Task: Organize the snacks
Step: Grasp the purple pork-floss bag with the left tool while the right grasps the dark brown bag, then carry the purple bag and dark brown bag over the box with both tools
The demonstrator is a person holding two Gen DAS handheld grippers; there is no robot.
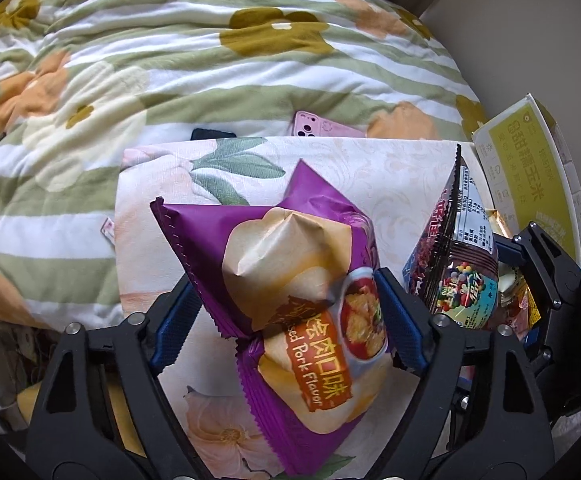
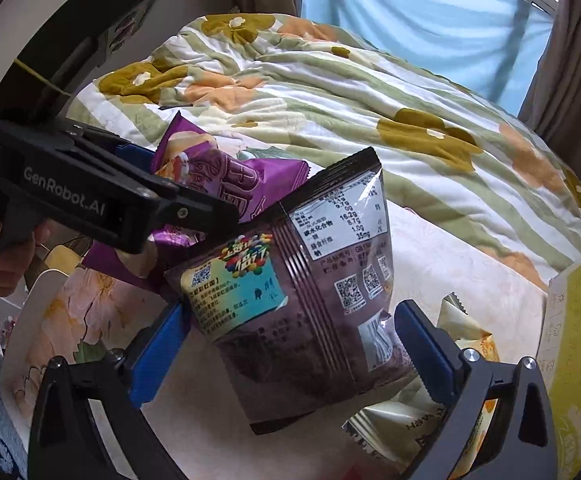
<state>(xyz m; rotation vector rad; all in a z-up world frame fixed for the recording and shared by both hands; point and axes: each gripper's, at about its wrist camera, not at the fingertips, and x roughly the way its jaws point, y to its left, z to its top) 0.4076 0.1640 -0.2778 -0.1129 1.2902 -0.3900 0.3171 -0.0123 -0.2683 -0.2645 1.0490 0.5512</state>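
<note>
1. A purple snack bag [image 1: 290, 300], printed with a pork flavour label, sits between the blue pads of the left tool [image 1: 286, 320]. The pads touch both of its sides and the bag creases between them, so it looks grasped.
2. Just right of the purple snack bag, a dark candy pouch [image 2: 310, 280] stands tilted between the pads of the right tool [image 2: 290, 348]. One pad touches its edge; the other seems just clear, so I cannot tell whether it is gripped.
3. Both bags rest above a bench [image 1: 390, 176] covered in a pale floral cloth.
4. Right of the candy pouch lie cream wrapped snacks [image 2: 466, 332] and a yellow-green box [image 1: 530, 176].
5. Behind the purple bag, a pink phone [image 1: 322, 124] lies on a bed with a flowered quilt [image 1: 170, 60].
6. Judged step: picking up snacks to sort them. The next move likely calls for firm grips, then lifting each bag clear towards the box.
</note>
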